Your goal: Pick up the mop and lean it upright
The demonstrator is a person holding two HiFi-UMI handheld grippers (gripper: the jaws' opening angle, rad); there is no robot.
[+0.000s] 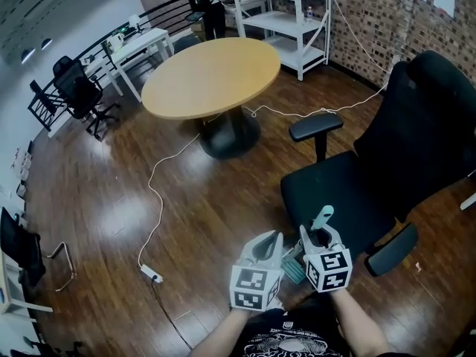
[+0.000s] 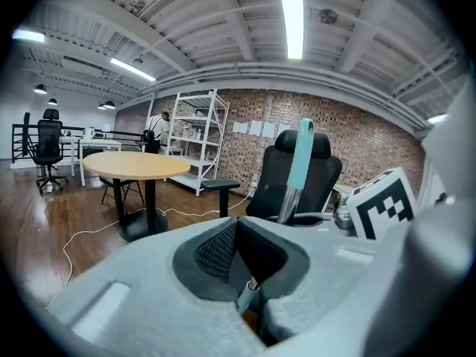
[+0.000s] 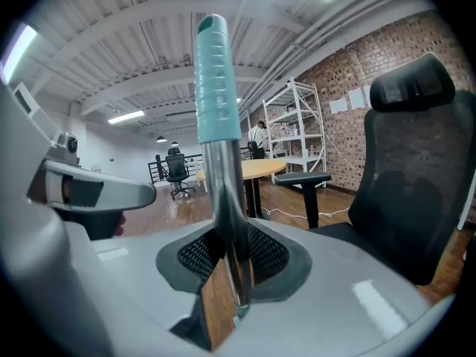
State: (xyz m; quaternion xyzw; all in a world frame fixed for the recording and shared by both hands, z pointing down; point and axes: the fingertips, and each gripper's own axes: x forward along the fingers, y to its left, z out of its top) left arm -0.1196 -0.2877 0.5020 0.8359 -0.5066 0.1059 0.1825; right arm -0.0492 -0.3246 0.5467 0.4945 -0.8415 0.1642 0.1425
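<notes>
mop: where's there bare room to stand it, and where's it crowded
Bare wood floor between the white cable and the black chair; the round table is bare too. Crowded along the far side: shelf, white desk, office chairs.

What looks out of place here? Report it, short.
A white cable trails loose across the wooden floor, past the round table, to a power strip lying in the open: a likely trip hazard. Nothing looks spilled or broken; the mop handle stands upright in the right claw.
</notes>
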